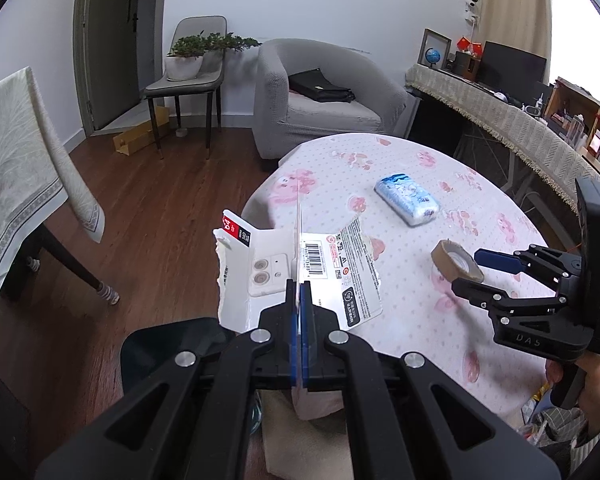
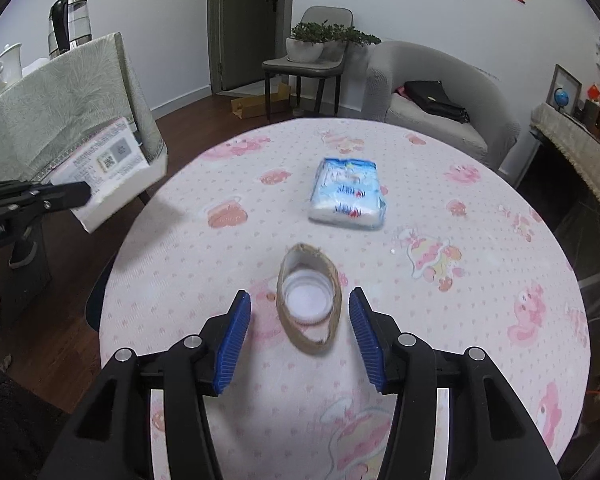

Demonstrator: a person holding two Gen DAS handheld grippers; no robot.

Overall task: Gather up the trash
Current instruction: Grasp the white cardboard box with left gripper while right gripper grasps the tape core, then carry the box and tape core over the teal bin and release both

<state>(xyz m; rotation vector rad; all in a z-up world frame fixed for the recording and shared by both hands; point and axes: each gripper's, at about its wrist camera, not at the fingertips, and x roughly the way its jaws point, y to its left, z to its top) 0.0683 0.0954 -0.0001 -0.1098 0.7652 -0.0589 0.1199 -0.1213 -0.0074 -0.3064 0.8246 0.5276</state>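
Near table edge: tape core (image 2: 309, 312), light, crushable cardboard; right gripper (image 2: 300, 338) jaws apart astride it; grip outer walls. Left gripper (image 1: 299, 312) clamped on torn packaging (image 1: 300, 264).

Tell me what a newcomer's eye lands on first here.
The torn white package clamped in the left gripper, held over the table's left edge. Then the cardboard ring with a white cap inside it, between the open right gripper's blue pads, and the blue tissue pack beyond.
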